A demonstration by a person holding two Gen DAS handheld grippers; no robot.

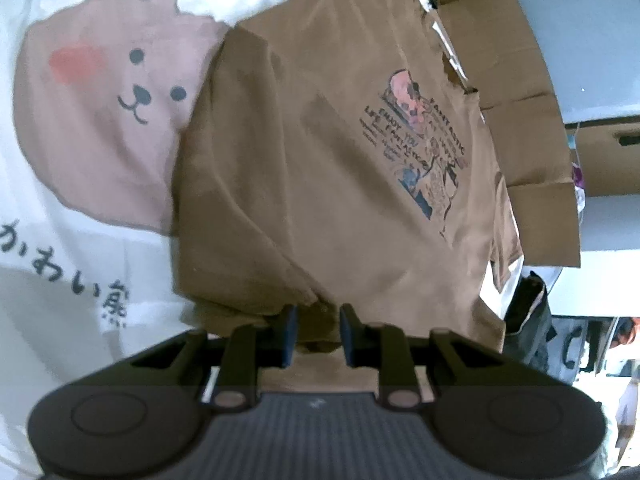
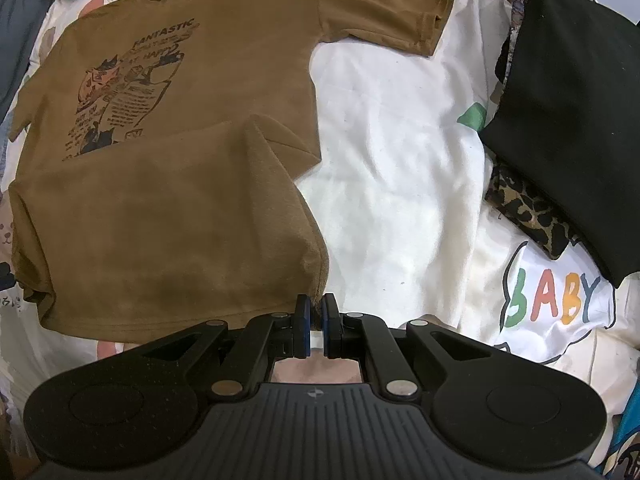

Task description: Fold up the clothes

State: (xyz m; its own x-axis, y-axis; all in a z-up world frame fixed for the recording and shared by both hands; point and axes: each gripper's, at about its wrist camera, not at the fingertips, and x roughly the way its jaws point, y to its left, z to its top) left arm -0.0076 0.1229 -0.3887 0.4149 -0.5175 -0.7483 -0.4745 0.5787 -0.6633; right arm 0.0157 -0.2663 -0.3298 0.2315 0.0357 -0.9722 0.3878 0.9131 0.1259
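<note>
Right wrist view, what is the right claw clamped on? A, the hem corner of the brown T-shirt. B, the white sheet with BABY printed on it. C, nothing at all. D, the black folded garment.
A: the right claw is shut with the folded-over hem corner of the brown T-shirt pinched between its pads, while the black garment lies apart at the right.

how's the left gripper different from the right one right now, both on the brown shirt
The left gripper has its jaws parted, with a gap over the brown shirt; the right gripper is pinched shut on the shirt's folded corner. The left faces the flat printed front; the right holds a lifted flap. Both are black with blue pads.
</note>
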